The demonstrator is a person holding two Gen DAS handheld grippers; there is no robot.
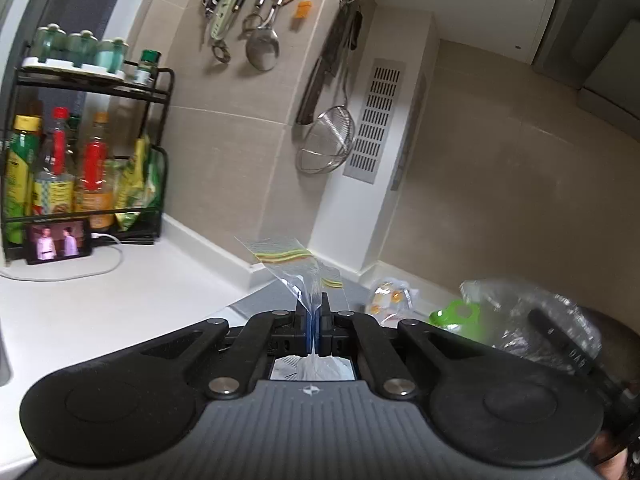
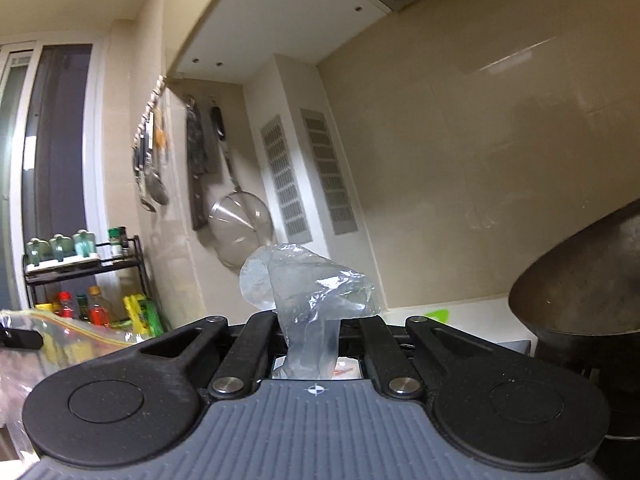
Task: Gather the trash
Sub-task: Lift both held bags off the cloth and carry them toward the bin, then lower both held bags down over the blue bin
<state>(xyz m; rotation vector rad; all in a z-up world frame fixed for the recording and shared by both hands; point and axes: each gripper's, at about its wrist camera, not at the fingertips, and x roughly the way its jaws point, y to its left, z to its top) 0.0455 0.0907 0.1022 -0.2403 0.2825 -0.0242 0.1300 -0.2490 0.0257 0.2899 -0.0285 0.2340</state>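
Zip bag (image 1: pixel 285 258) pinched in left fingers (image 1: pixel 325 312); right fingers (image 2: pixel 298 346) level, clamping crumpled clear plastic (image 2: pixel 308 292).

no readable text, bottle labels (image 1: pixel 56 194) blurred

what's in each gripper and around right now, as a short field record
left gripper: shut on zip bag, clear with striped seal
right gripper: shut on crumpled clear plastic
counter: white, phone propped against bottle rack
wall: utensils and strainer hanging
right side: dark wok
other trash: wrapper by the wall
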